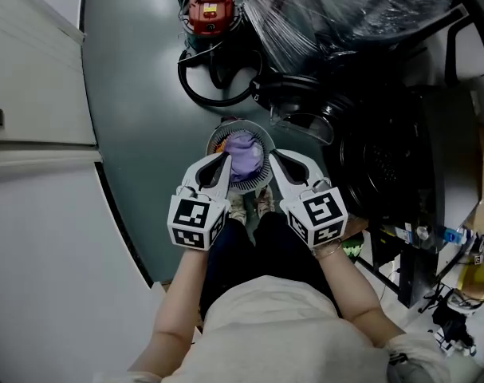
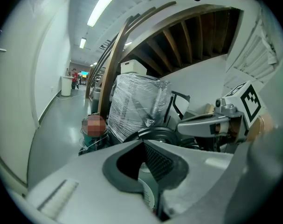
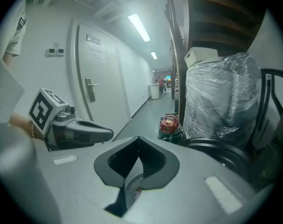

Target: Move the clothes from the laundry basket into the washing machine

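Status: the task appears to be at its very start.

- The person is standing over the laundry basket, which is sitting on the floor just ahead of their feet.
- A purple garment is lying on top of the pile inside the basket. What is lying under it is not showing.
- The left hand-held gripper is hovering over the basket's left rim and the right hand-held gripper over its right rim. Neither is touching the clothes.
- In the left gripper view, the left hand-held gripper is showing its jaws pressed together at the tips, with nothing between them. Only a slice of the basket wall is showing below.
- In the right gripper view, the right hand-held gripper is likewise pressed together and empty.
- A dark machine with a round black door ring is standing just right of the basket. It is probably the washing machine, though its drum is not showing.

Judgement: no garment is visibly lying in the machine, so all of the moving seems to be left. The jaws are needing to spread before any grasp on the purple garment.

Also nearby: a red vacuum cleaner and a plastic-wrapped bundle beyond the basket.
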The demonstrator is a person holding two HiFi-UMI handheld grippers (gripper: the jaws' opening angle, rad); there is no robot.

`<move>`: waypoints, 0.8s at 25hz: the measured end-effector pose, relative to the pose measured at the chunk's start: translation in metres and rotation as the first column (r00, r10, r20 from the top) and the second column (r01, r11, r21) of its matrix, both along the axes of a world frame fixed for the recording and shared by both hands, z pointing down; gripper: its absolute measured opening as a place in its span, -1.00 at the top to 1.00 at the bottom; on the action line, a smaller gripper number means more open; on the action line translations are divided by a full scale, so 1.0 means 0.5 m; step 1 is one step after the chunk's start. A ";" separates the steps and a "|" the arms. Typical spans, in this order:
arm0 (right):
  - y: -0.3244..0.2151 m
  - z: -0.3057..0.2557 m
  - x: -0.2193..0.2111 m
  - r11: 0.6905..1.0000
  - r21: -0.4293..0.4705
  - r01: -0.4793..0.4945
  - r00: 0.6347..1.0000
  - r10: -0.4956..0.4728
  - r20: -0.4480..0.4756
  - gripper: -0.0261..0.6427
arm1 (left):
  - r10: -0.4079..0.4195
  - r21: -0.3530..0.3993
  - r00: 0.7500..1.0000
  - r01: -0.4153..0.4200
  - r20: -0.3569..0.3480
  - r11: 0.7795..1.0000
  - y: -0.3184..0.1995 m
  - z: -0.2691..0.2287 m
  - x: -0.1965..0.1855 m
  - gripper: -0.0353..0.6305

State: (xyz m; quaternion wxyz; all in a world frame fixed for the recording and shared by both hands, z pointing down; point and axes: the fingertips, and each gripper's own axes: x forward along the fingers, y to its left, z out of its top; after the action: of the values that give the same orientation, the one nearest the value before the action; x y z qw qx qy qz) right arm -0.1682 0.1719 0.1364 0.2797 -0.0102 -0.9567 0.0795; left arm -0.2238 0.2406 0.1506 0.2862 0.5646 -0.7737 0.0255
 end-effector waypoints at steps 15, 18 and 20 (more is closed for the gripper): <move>0.017 0.234 -0.043 0.987 -0.060 0.151 0.978 -0.158 -0.135 0.77 | -0.076 -0.053 0.996 0.073 -0.051 0.996 0.020 0.220 -0.016 0.89; 0.016 0.313 -0.046 0.986 -0.078 0.146 0.973 -0.157 -0.171 0.76 | -0.103 -0.084 0.992 0.097 -0.072 0.992 0.028 0.295 -0.011 0.89; 0.017 0.371 -0.049 0.986 -0.091 0.139 0.969 -0.155 -0.195 0.73 | -0.120 -0.098 0.989 0.111 -0.088 0.989 0.030 0.346 -0.006 0.89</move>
State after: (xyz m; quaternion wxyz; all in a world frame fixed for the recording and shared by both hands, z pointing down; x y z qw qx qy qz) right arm -0.1927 0.1806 0.3217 0.3797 -0.0837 -0.9163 0.0959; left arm -0.2268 0.2555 0.3234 0.3489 0.5055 -0.7889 0.0182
